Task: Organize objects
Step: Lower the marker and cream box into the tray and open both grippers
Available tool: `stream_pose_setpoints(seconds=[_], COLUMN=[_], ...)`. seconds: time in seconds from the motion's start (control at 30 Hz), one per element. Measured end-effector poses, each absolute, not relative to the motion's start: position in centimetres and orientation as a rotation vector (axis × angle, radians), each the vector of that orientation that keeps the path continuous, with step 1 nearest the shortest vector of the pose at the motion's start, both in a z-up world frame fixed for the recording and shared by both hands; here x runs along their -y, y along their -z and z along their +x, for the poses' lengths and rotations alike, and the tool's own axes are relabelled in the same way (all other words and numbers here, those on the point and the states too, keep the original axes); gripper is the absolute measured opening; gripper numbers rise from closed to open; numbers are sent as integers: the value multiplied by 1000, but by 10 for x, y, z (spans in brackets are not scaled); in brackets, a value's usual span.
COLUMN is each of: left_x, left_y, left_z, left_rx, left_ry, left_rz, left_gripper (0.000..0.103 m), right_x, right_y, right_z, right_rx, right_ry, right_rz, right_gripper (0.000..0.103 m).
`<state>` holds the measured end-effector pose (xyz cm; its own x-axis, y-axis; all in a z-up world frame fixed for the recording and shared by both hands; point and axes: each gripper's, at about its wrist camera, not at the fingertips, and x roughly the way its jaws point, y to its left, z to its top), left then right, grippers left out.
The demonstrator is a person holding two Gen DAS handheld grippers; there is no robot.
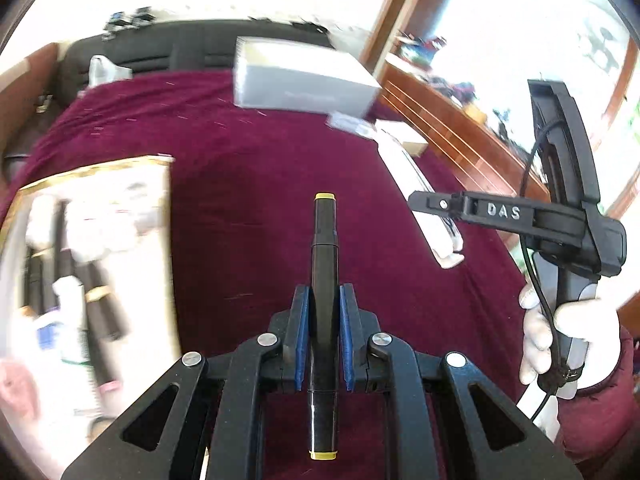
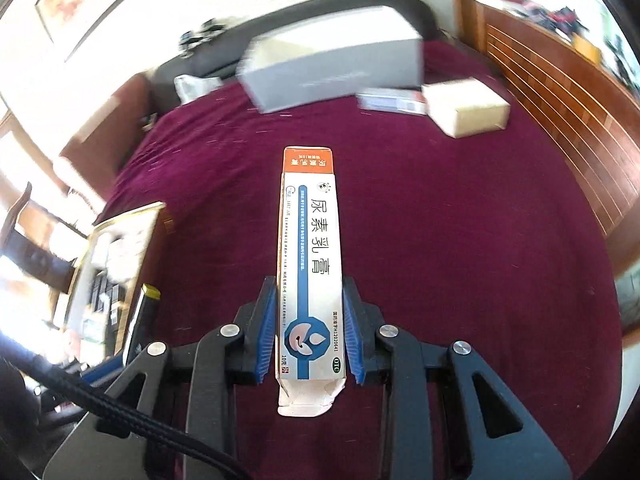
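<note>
A maroon cloth (image 2: 460, 240) covers the surface, with wood panelling (image 2: 560, 128) and a bright window (image 1: 520, 32) beyond

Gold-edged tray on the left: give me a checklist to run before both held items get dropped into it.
1. Left gripper shut on the black marker: ok.
2. Right gripper shut on the ointment box: ok.
3. Ointment box undamaged: not ok, its near end flap is crumpled.
4. Gold-edged tray in view: ok, left of both grippers.
5. Free space in the tray: cannot tell, contents are blurred.
6. Maroon cloth between grippers and tray free of obstacles: ok.
</note>
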<state>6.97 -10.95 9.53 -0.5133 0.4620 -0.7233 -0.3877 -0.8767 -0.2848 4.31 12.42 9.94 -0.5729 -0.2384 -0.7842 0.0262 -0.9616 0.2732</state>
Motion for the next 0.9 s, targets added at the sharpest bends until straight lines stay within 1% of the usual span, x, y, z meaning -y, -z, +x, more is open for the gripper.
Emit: stream_pose_setpoints(seconds=[0.23,0.37,0.5,0.67,0.9], left_x=[202,253,290,311,304], left_y=[-105,-93,-71,-44,-26], left_z=[76,75,65,61,55], left_rx=[164,167,220,253,234], left_ry=[-2595,-2736,-2777,-2764,-2734], left_rz=[-1165,-1225,-1331,-1407,-1442], left_gripper=[12,12,12,12,12], right_x=[-47,-3,37,81,119], right_y=[-109,-107,-95,-77,-52], right_z=[44,46,42,35,31], right_rx=[297,264,250,205,106], right_ry=[2491,2411,2332,2278,2282], right_rz=[1305,1287,1304,1355,1426], right_gripper=[28,28,28,28,28])
